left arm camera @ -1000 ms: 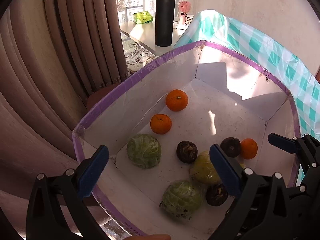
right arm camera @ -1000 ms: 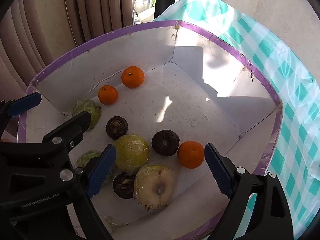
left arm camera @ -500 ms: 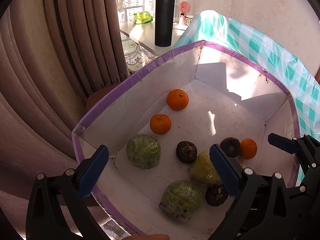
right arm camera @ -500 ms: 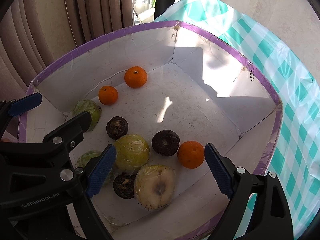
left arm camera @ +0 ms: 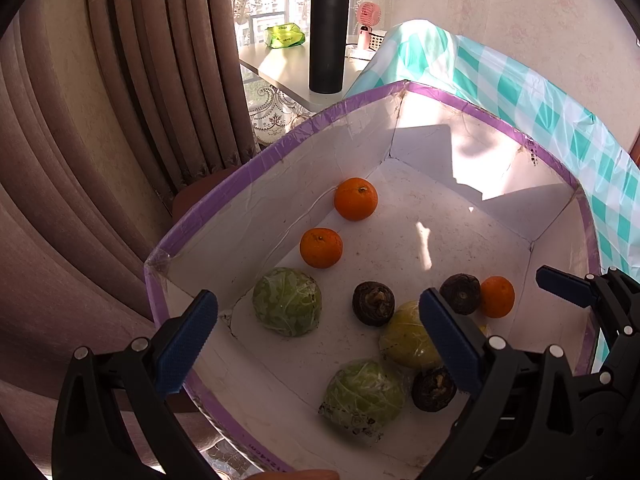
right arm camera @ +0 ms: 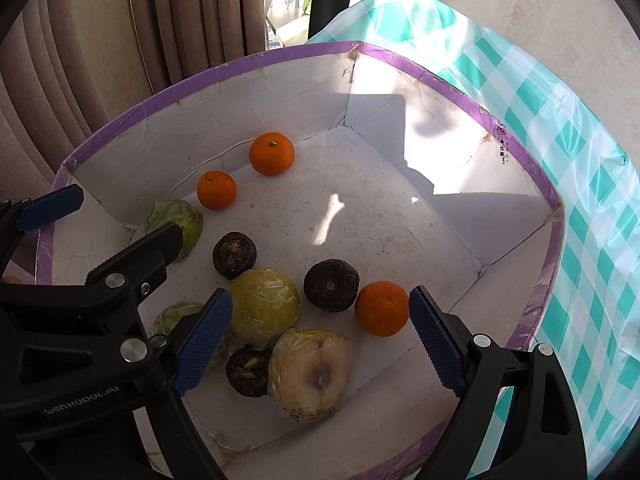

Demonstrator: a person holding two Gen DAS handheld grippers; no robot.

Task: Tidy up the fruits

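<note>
The fruit lies loose on the floor of a white box with a purple-taped rim [right arm camera: 440, 80]. Nearest my right gripper [right arm camera: 320, 340] is a wrapped pale apple [right arm camera: 310, 372], touching a small dark wrinkled fruit [right arm camera: 248, 372] on its left and a wrapped yellow-green fruit [right arm camera: 264, 304] above it. Just to the right of that one sits a second dark fruit [right arm camera: 331, 285], with an orange [right arm camera: 381, 309] beside it, close to my right-hand pad. A third dark fruit [right arm camera: 234, 255] rests just above the yellow-green one. Two wrapped green round ones lie toward the left wall, one [left arm camera: 287, 301] near the corner and the other [left arm camera: 363, 396] closer to me, partly hidden behind my left gripper in the right wrist view. Two more oranges sit well apart from the cluster along the far left wall, a nearer one [right arm camera: 216, 190] and a farther one [right arm camera: 272, 153]. My right gripper hangs over the apple with its blue pads spread wide and nothing between them. My left gripper [left arm camera: 320, 340] hovers over the near left corner of the box, its jaws likewise wide apart and empty. The box sits on a teal checked tablecloth [right arm camera: 580, 200]. Beyond it stand a black flask [left arm camera: 329, 38] on a white side table [left arm camera: 280, 68], and brown curtains [left arm camera: 120, 120].
</note>
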